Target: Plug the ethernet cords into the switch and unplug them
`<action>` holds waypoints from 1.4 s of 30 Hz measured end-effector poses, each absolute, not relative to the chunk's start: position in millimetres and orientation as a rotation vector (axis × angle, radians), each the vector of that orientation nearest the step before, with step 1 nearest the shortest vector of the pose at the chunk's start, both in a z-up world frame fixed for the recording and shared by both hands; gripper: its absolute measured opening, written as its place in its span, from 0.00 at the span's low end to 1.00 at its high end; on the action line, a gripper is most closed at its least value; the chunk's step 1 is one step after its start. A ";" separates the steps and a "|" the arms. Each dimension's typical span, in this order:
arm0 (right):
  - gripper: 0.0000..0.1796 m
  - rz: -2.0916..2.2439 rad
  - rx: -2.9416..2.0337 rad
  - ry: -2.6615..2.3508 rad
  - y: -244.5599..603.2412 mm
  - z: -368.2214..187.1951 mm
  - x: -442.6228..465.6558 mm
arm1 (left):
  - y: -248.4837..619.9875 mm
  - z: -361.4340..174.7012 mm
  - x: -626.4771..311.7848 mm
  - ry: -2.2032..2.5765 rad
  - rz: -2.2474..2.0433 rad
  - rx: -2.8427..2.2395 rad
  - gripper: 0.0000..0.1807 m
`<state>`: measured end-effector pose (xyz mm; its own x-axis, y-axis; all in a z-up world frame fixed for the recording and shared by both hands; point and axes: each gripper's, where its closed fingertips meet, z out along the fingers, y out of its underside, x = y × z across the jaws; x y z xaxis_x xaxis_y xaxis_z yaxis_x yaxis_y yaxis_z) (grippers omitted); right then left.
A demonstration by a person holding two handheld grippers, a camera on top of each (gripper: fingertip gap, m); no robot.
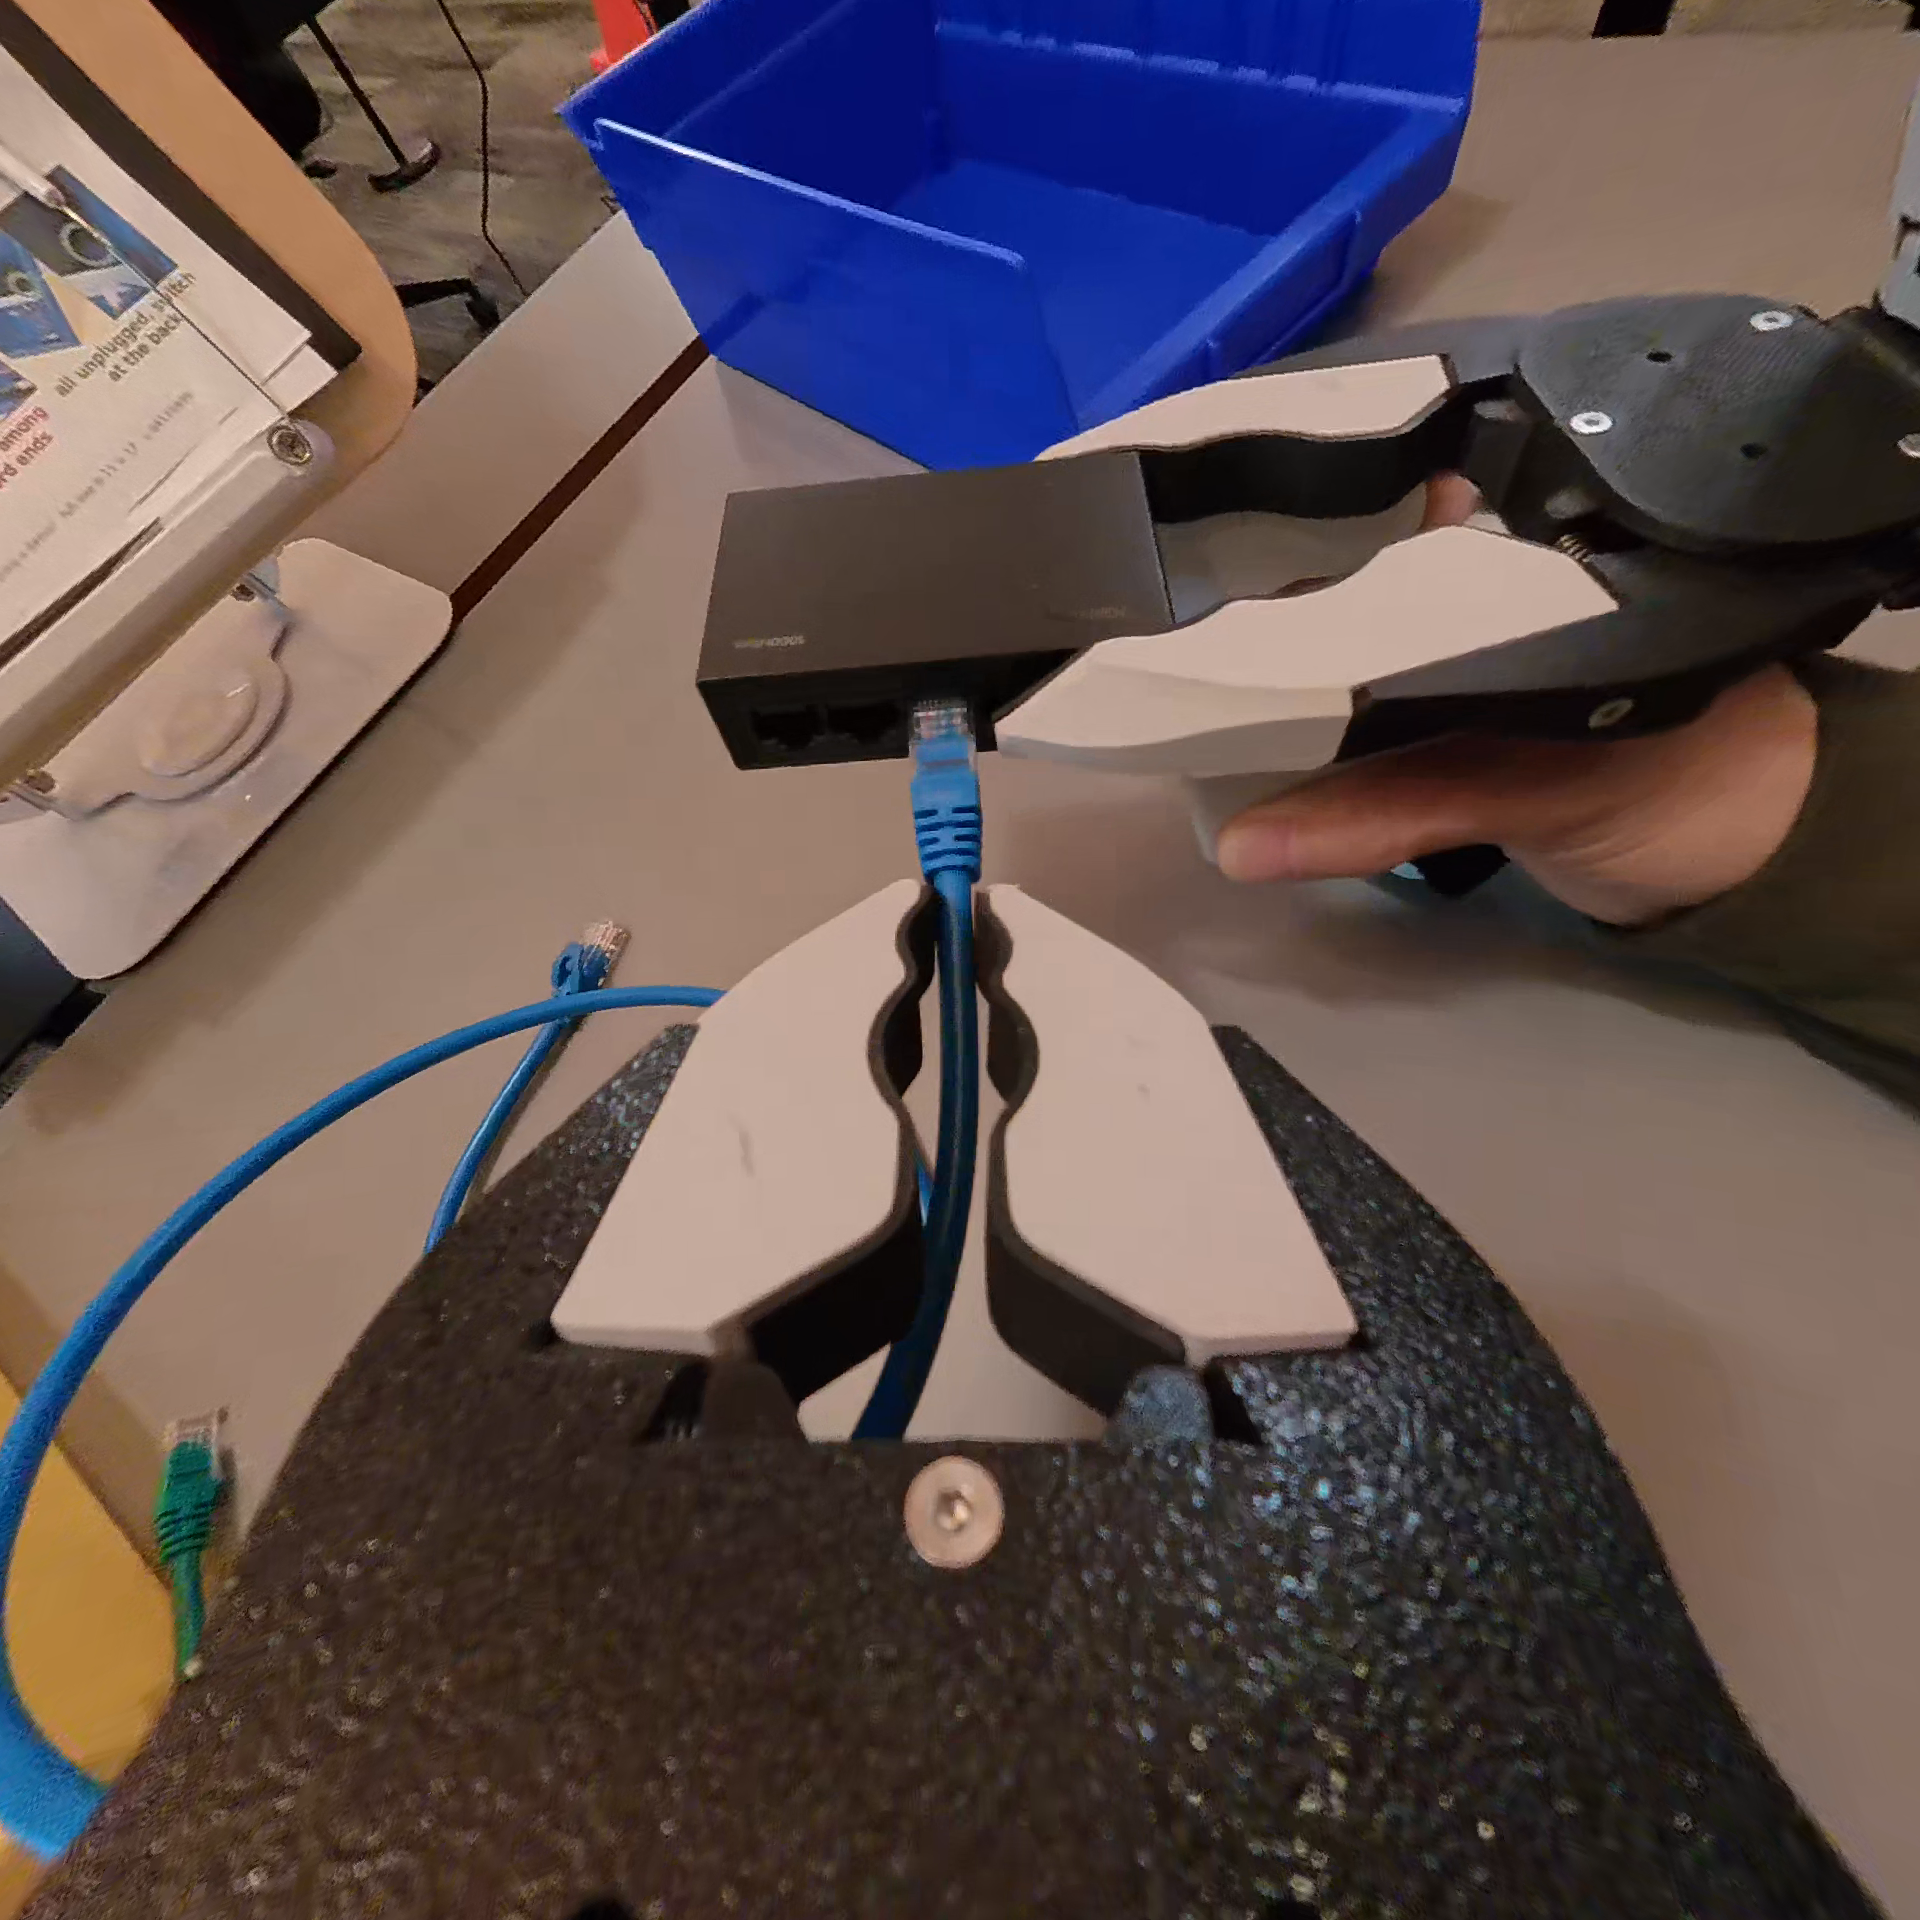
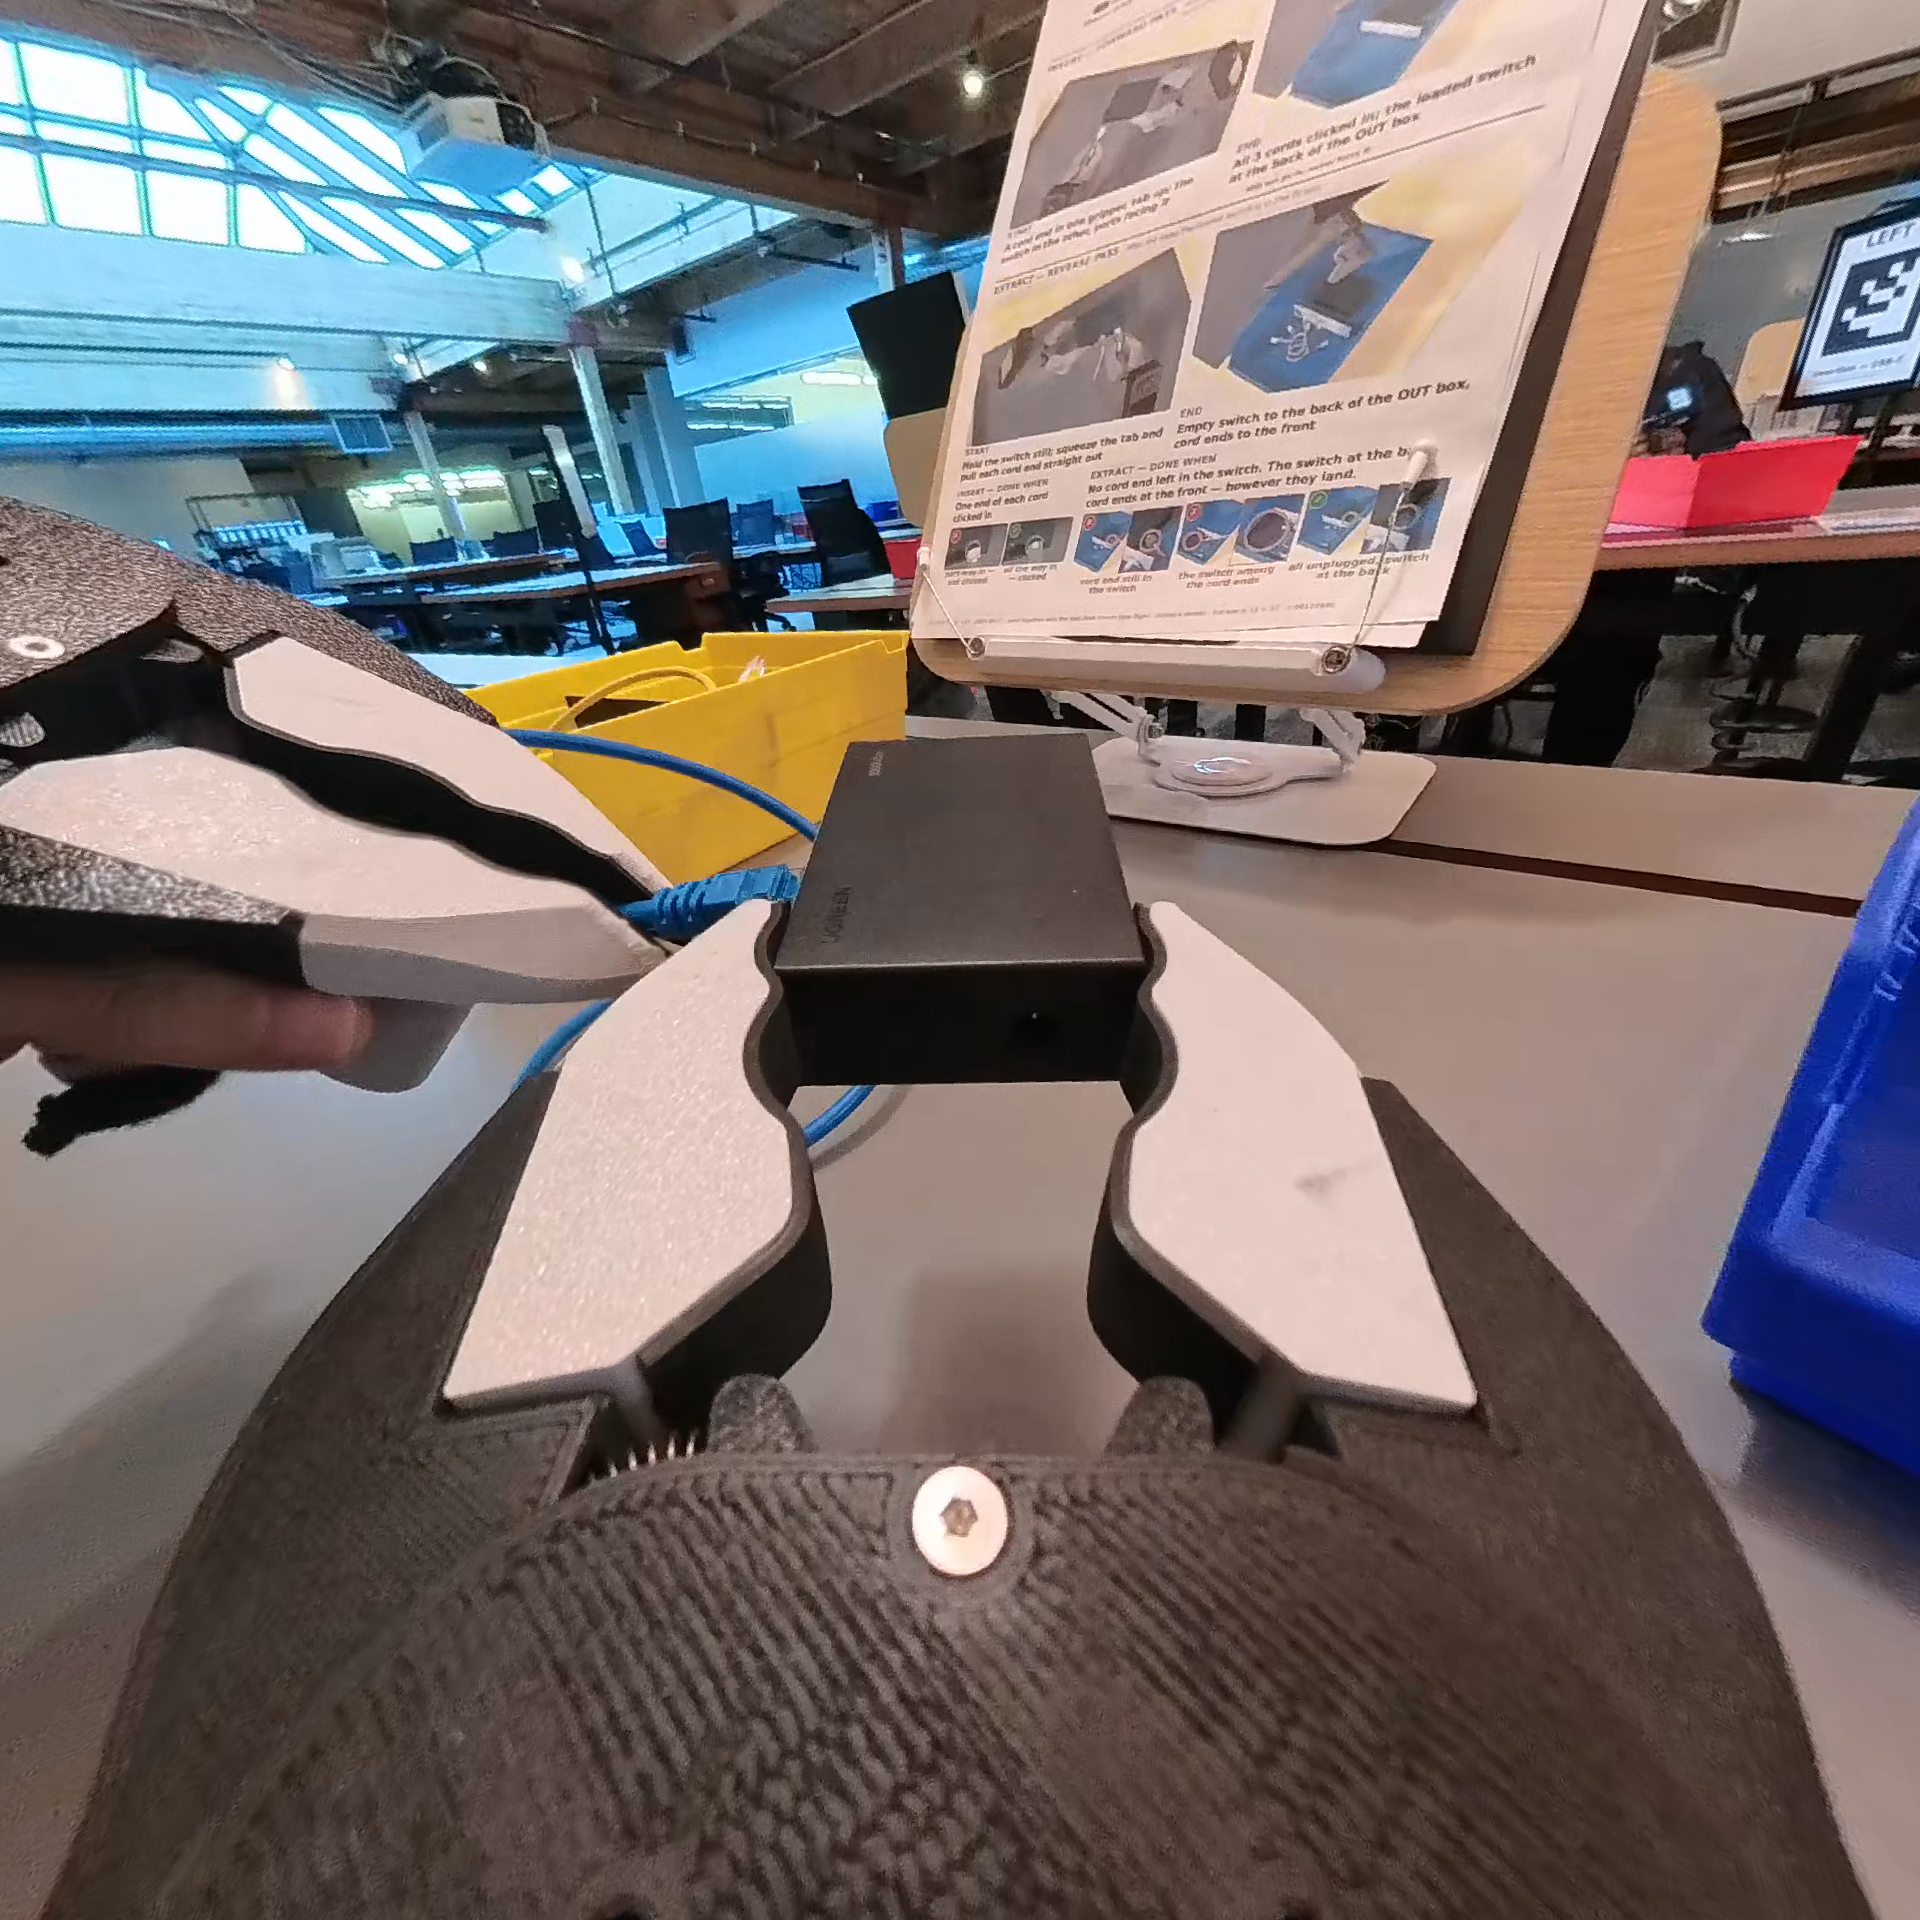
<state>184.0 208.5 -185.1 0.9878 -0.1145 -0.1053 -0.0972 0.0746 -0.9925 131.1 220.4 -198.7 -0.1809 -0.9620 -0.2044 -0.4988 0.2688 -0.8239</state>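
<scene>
Pinching the blue ethernet cord [image 1: 951, 1039] just behind its plug, my left claw [image 1: 953, 894] is closed on the cable, and the clear-tipped plug [image 1: 940, 727] sits at the third port of the black network switch [image 1: 925, 582]; I cannot tell whether it is fully seated. My right claw [image 2: 958, 935] grips the switch across its two long sides, holding it over the grey bench [image 1: 1351, 1195], its port face turned toward the left claw. The two ports [image 1: 821, 727] left of the plug are empty. The cord loops off to the left, where its other blue plug [image 1: 587, 956] lies on the bench, with a green plug [image 1: 187, 1496] nearer the edge. A blue bin [image 1: 1039, 208] stands just behind the switch, a yellow bin [image 2: 727, 717] holding a yellow cable sits beyond my left claw, and an instruction sheet on a stand [image 2: 1247, 312] rises behind.
</scene>
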 end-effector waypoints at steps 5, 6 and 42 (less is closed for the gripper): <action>0.34 0.018 -1.481 0.182 207.5 -183.4 185.0 | 218.8 -194.7 133.0 1.742 -0.879 -1.364 0.04; 0.34 0.021 -1.483 0.183 207.8 -183.8 185.1 | 219.1 -194.7 133.3 1.732 -0.881 -1.366 0.03; 0.34 0.025 -1.463 0.103 209.1 -180.2 172.8 | 221.7 -187.9 131.5 1.705 -0.729 -1.317 0.05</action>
<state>172.8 209.1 -180.2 0.9953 -0.0459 -0.0855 -0.0802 0.1078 -0.9909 131.5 221.7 -187.9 -0.0950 -0.9592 -0.2662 -0.4705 0.2789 -0.8372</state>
